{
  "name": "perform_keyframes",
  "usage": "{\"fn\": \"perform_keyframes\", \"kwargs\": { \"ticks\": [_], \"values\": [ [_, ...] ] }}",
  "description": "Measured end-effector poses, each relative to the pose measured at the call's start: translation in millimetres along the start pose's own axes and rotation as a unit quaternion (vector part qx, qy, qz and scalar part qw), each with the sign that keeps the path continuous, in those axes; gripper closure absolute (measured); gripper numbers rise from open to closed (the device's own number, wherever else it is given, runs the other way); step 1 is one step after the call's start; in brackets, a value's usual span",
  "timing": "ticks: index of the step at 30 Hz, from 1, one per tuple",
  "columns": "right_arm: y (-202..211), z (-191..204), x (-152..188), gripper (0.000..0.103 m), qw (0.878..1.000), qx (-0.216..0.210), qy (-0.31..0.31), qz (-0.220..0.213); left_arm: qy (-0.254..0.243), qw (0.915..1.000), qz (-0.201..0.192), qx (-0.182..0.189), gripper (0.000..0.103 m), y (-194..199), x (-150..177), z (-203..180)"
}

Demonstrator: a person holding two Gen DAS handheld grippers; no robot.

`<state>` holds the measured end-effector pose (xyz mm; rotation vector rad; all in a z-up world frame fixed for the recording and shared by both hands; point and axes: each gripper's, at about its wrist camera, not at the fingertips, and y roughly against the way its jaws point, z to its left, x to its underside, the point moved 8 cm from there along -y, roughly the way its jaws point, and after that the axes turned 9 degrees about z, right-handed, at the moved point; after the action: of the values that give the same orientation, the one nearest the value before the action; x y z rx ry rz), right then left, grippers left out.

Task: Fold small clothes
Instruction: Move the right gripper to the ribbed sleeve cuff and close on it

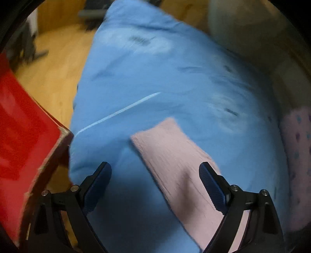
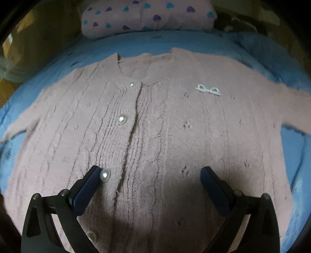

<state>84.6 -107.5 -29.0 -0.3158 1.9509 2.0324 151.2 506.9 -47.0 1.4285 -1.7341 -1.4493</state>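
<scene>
A pink knitted cardigan with pearl buttons and a small bow lies spread flat, front up, on a blue blanket. My right gripper hovers open over its lower front, nothing between the fingers. In the left wrist view one pink sleeve stretches across the blue blanket. My left gripper stands open above that sleeve, with the right finger over the sleeve and nothing pinched. This view is blurred.
A folded pink garment with coloured hearts lies beyond the cardigan's collar; it also shows at the right edge of the left wrist view. A red box stands left of the blanket. Wooden floor lies beyond.
</scene>
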Motion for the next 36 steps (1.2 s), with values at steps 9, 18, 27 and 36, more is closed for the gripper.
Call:
{"fn": "perform_keyframes", "kwargs": {
  "ticks": [9, 18, 27, 36],
  "values": [
    [-3.4, 13.9, -1.9, 0.0, 1.0, 0.011, 0.007, -0.004, -0.007, 0.9978, -0.011, 0.065, 0.103, -17.1, -11.8, -15.1],
    [-0.1, 5.8, -2.1, 0.0, 1.0, 0.01, 0.005, -0.003, -0.204, 0.9579, -0.046, 0.197, 0.103, 67.9, 46.9, -135.3],
    [0.1, 3.0, -0.9, 0.0, 1.0, 0.007, 0.003, -0.008, -0.538, 0.8354, -0.01, 0.114, 0.103, 60.3, 223.1, -223.0],
    [0.3, 3.1, -0.4, 0.0, 1.0, 0.006, 0.002, -0.008, -0.678, 0.7122, 0.026, 0.18, 0.103, 83.0, 328.5, -223.1]
  ]
}}
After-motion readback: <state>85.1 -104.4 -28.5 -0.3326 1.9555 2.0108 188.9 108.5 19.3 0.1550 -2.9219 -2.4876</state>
